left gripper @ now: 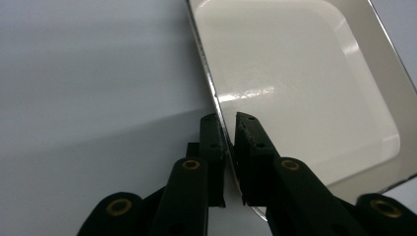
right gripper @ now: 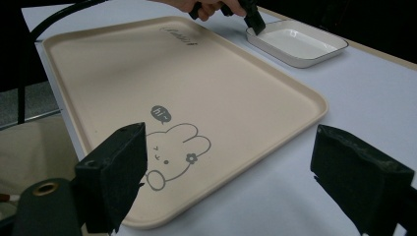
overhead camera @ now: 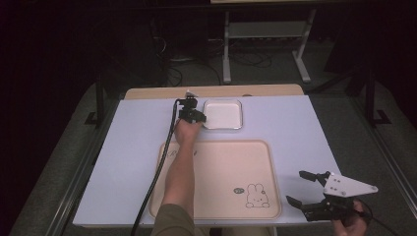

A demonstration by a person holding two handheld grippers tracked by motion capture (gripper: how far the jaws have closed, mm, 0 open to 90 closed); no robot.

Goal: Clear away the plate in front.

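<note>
Black jaws, brass screws, olive sleeve [overhead camera: 172,219]

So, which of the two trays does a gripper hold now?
The small white dish at the far side: the left gripper pinches its rim. The big beige bunny tray lies untouched; the right gripper is open beside it.

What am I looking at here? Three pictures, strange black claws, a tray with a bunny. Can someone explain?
No robot: a person holds a hand tool with two black fingers in each hand. One camera looks down from above the table; the other two ride on the tools and look along their fingers. On the table lie a beige tray with a bunny drawing and a small white dish. The left gripper has its fingers pinched on the dish's rim. The right gripper waits open beside the tray, holding nothing.
</note>
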